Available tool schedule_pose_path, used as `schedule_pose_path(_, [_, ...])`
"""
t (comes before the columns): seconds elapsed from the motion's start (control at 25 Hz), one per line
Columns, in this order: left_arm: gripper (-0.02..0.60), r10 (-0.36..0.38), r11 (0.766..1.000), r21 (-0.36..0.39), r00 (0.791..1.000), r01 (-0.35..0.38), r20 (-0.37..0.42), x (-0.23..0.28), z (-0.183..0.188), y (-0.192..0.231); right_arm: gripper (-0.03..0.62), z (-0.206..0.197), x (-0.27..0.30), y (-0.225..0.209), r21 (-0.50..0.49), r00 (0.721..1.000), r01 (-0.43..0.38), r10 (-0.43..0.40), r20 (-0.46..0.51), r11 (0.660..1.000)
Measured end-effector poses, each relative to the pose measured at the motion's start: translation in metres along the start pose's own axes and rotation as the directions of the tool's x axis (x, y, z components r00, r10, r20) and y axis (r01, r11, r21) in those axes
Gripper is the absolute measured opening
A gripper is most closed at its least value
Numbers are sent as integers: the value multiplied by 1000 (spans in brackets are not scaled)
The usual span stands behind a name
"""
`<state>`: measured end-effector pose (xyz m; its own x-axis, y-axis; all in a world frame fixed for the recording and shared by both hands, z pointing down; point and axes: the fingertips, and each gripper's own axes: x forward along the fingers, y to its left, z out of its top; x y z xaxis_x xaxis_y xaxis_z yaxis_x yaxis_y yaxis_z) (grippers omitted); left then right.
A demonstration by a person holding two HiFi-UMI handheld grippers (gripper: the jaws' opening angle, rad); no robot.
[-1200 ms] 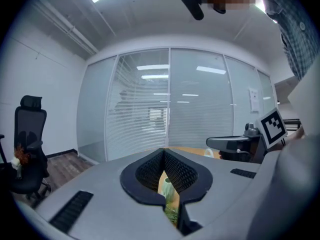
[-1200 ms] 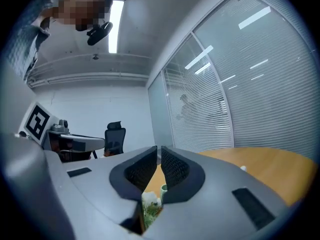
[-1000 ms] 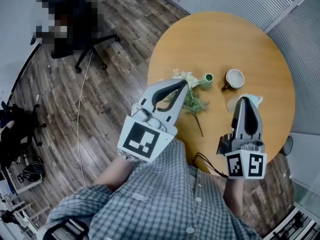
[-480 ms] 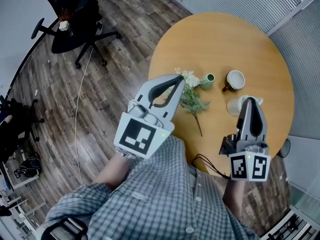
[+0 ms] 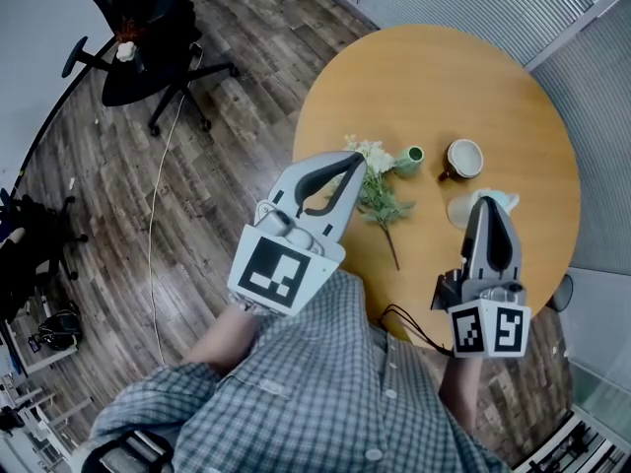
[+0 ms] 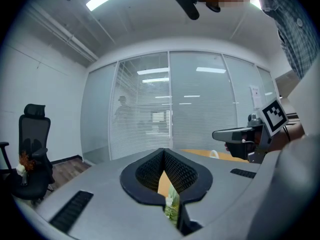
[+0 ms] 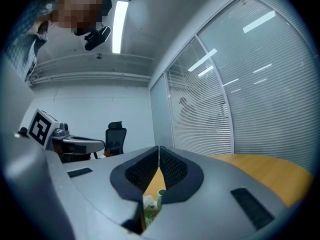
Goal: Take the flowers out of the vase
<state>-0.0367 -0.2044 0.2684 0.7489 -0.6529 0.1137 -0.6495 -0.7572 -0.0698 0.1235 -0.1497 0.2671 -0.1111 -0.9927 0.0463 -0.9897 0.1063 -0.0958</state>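
Note:
A bunch of white flowers with green leaves (image 5: 380,197) lies flat on the round wooden table (image 5: 434,77), its stem pointing toward the near edge. A small green vase (image 5: 410,156) stands just right of the blooms, with nothing in it. My left gripper (image 5: 357,159) hovers over the flower heads, jaws shut and holding nothing. My right gripper (image 5: 482,200) hangs over the table's right part, also shut and empty. Through the left gripper's (image 6: 163,150) gap I see the flowers (image 6: 172,209). The right gripper (image 7: 159,149) looks over the flowers (image 7: 149,206) and the vase (image 7: 160,196).
A white and brown mug (image 5: 460,156) stands right of the vase. A pale round thing (image 5: 459,209) lies partly hidden under my right gripper. An office chair (image 5: 148,57) stands on the wood floor at the left, with a cable (image 5: 156,225) trailing nearby. Glass walls with blinds border the room.
Nothing on the table has moved. Both grippers hover in nearly the same places as before.

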Motion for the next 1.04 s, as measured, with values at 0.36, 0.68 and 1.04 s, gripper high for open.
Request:
schedule_pose_path(0.36, [8, -1, 1000, -7, 1000, 1, 0, -1, 1, 0, 15, 0, 1, 3, -3, 1000, -7, 7, -13, 1000])
schedule_pose_path(0.68, [8, -3, 1000, -8, 1000, 3, 0, 2, -1, -1, 15, -6, 2, 2, -3, 999, -9, 9, -31, 1000])
schedule_pose_path(1.04, [8, -10, 1000, -11, 1000, 10, 0, 6, -4, -3, 15, -16, 5, 4, -6, 998, -24, 24, -64, 1000])
